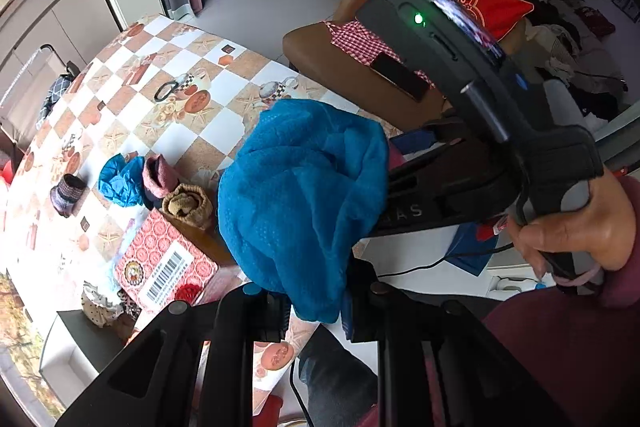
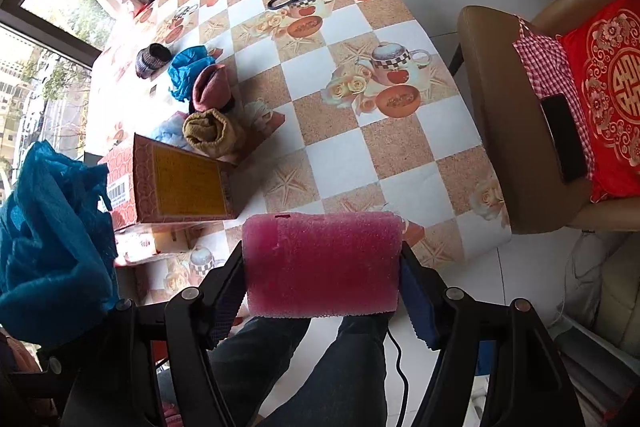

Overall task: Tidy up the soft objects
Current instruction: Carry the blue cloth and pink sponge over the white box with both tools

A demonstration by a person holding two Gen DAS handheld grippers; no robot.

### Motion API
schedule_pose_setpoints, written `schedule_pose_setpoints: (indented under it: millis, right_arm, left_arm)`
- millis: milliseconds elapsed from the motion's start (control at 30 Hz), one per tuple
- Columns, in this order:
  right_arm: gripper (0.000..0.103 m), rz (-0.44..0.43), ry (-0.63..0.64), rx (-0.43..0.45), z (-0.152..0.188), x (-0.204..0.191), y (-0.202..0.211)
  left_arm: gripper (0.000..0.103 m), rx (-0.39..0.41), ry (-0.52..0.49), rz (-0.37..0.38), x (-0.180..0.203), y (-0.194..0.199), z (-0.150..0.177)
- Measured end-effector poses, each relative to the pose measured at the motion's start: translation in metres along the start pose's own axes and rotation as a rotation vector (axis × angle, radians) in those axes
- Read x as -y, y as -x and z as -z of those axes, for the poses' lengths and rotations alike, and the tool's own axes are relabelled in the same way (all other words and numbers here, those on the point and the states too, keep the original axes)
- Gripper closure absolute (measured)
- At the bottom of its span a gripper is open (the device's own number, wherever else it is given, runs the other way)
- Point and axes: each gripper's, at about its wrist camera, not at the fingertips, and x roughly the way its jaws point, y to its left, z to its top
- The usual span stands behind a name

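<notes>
Blue cloth (image 1: 300, 195) hangs bunched from the left gripper (image 1: 316, 311), jaws clamped tight on its lower edge, cloth off the table (image 1: 224, 123) near its front edge. Same cloth shows at far left in the right wrist view, just beside the red box (image 2: 176, 183).

Pink sponge (image 2: 322, 265) sits across the right gripper (image 2: 322, 291), both pads pressing its ends, held above the table's near edge with the person's dark trousers (image 2: 320, 367) below it.

Red box as landmark, right wrist view:
- tan rolled sock (image 2: 212, 135) right behind the box, touching or nearly so
- pink sock (image 2: 210, 89) just behind the tan one
- crumpled blue plastic (image 2: 186, 69) next to the pink sock, further from the box
- dark striped sock roll (image 2: 152, 61) beyond the plastic, near the window-side table edge
- black hair tie (image 2: 282, 1) well apart from the box, mid-table
- brown chair (image 2: 500, 115) well apart, across the table's far-side edge, carrying a red cushion (image 2: 608, 87), checked cloth (image 2: 548, 67) and a black phone (image 2: 564, 139)

In the left wrist view a hand (image 1: 580, 227) grips the right gripper's handle.
</notes>
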Motion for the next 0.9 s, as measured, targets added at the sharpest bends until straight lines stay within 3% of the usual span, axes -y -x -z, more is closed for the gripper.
schedule_pose_setpoints:
  millis: [300,533,900]
  right_arm:
    - [0.032,-0.056,0.226,-0.037,0.025,-0.045,0.001]
    - [0.032,-0.123,0.470,-0.081,0.045,-0.099,-0.003]
    - [0.032,-0.154,0.822,-0.095,0.077,-0.186,0.003]
  left_arm:
    - [0.082,-0.036,0.090,-0.074,-0.001,0.012,0.059]
    - [0.082,-0.013,0.301,-0.151,-0.028,0.031,0.104]
    - [0.082,0.016,0.592,-0.257,-0.060,0.052,0.165]
